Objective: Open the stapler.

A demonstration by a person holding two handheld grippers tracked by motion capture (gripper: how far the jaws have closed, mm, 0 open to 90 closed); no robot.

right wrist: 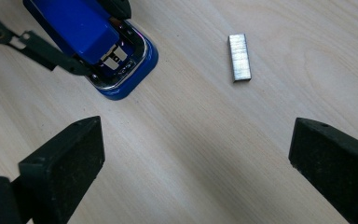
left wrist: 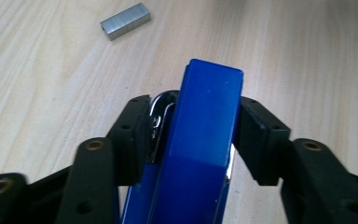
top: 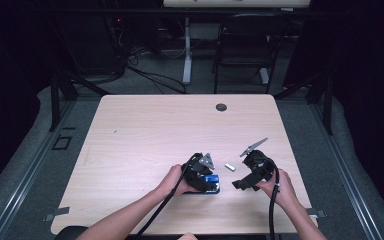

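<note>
A blue stapler [top: 211, 180] lies on the wooden table near the front edge. My left gripper [top: 200, 174] is shut on it. In the left gripper view both black pads press the sides of the stapler [left wrist: 206, 126], its chrome edge against the left pad. A short strip of staples [top: 229, 167] lies loose on the table between the two grippers, and sits beyond the stapler [left wrist: 125, 21] in that view. My right gripper [top: 241, 183] stands open just right of the stapler. Its jaws [right wrist: 196, 158] are wide apart over bare wood, with the staple strip [right wrist: 239, 57] and stapler nose [right wrist: 121, 70] ahead.
A dark cable grommet [top: 221, 107] sits in the table [top: 145, 130] near its far edge. Beyond the table a black chair [top: 245, 45] and cables rest on the floor. The front edge of the table lies close behind both hands.
</note>
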